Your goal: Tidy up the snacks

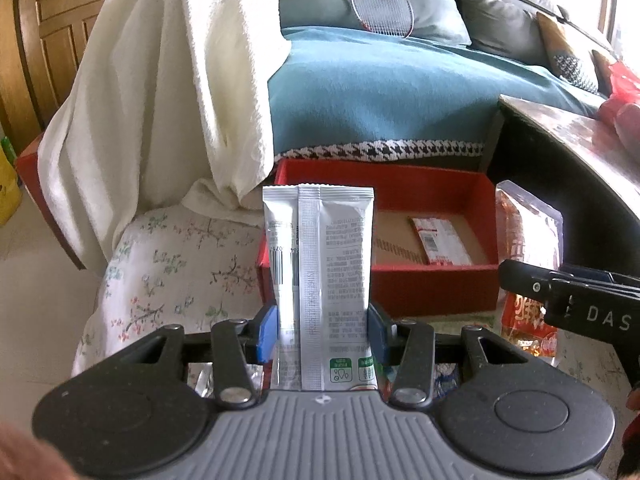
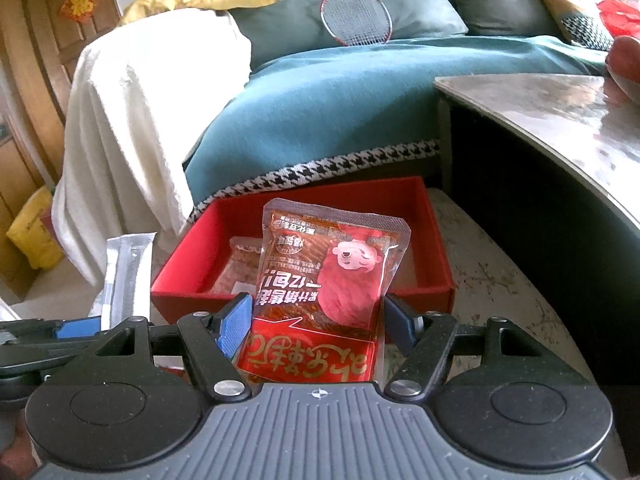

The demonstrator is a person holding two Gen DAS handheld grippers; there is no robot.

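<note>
**Ana:** Nearest the left wrist camera, the left claw (image 1: 322, 336) is clamped on a silver sachet (image 1: 320, 264). Blue pads (image 1: 267, 334) press both long edges, and the sachet stands upright, its top well clear of the fingers.

**Ben:** And the right one?

**Ana:** Same picture. The right claw (image 2: 316, 320) grips a red pouch (image 2: 324, 276) low down, jaws wider because the pouch is broad. Its top leans a little to the right.

**Ben:** Where do they go?

**Ana:** Just beyond both claws sits a red box (image 2: 436, 240) on a floral cloth (image 1: 168, 280). One small packet (image 1: 438, 246) already lies flat on its floor. From the left view the sachet stands in front of the box's near-left corner; from the right, the pouch covers the middle of the near wall.

**Ben:** So the step is dropping them in?

**Ana:** I'd judge so. Carry each one forward until it is past the near wall, then lower before letting go, so neither catches the rim. The two claws are close together, the right visible at the far right edge of the left view, so I'd place one at a time. Lay them flat beside the packet, not on it.

**Ben:** Anything behind?

**Ana:** A teal blanket (image 1: 380, 92) on a sofa, a white towel (image 1: 160, 80) to the left, a racket (image 1: 382, 6) farthest back.
</note>
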